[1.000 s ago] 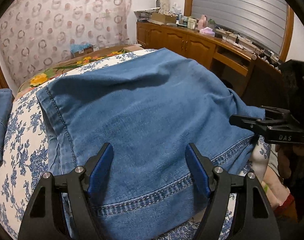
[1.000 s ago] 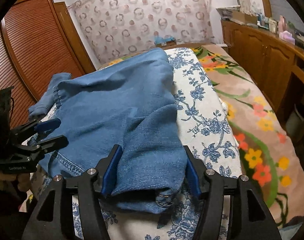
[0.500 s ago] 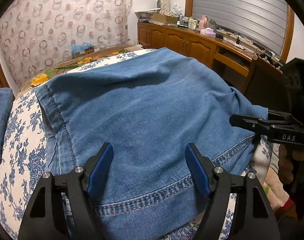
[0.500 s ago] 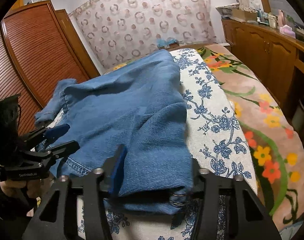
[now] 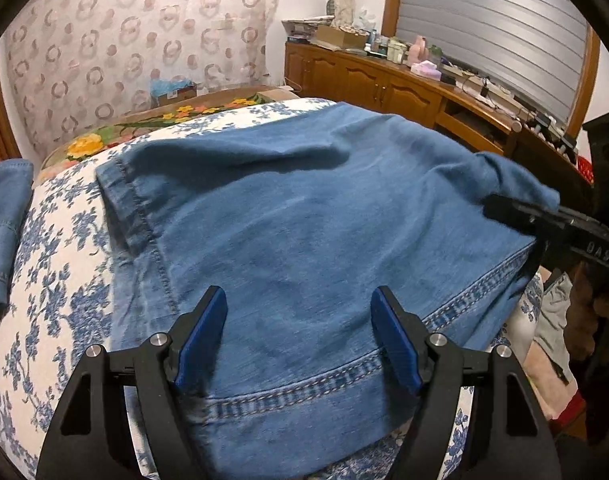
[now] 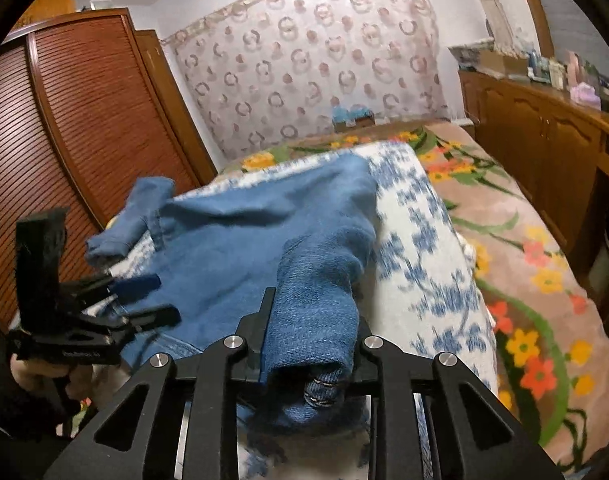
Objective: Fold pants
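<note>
Blue denim pants [image 5: 304, 220] lie folded over on a white cloth with blue flowers [image 5: 56, 280] on a bed. My left gripper [image 5: 298, 332] is open, its blue pads over the near hem, not closed on it. My right gripper [image 6: 310, 336] is shut on a bunched corner of the pants [image 6: 316, 304] and holds it slightly raised. In the left wrist view the right gripper [image 5: 544, 220] shows at the pants' right corner. In the right wrist view the left gripper [image 6: 144, 296] shows open at the left edge of the pants.
A second piece of blue denim [image 5: 4, 220] lies at the left. A floral bedspread [image 6: 524, 264] lies on the right. Wooden cabinets [image 5: 384, 80] with clutter stand along the right wall, a slatted wardrobe [image 6: 64, 140] at the left.
My right gripper has closed on the pants' corner and lifted it a little. My left gripper stayed open over the hem and barely moved.
</note>
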A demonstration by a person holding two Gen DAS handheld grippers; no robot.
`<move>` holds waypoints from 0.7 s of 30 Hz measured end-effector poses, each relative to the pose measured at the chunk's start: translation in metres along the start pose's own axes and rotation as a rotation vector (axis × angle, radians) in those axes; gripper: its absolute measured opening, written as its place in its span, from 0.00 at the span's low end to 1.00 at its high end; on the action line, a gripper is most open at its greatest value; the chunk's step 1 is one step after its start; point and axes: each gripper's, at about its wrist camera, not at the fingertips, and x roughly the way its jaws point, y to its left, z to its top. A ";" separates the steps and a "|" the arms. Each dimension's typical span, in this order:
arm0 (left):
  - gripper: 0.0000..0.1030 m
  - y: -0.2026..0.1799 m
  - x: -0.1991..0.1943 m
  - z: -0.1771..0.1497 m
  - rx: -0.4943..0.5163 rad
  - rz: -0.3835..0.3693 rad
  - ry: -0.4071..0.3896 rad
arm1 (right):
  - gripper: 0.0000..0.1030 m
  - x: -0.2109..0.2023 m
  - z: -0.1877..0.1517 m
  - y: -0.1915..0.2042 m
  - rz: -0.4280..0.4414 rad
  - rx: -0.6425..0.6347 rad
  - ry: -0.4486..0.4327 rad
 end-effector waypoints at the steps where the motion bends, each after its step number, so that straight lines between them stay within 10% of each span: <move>1: 0.74 0.003 -0.004 0.000 -0.008 0.001 -0.007 | 0.22 -0.001 0.004 0.003 0.004 -0.009 -0.012; 21: 0.74 0.092 -0.079 -0.034 -0.125 0.145 -0.092 | 0.19 0.055 0.038 0.122 0.235 -0.262 -0.048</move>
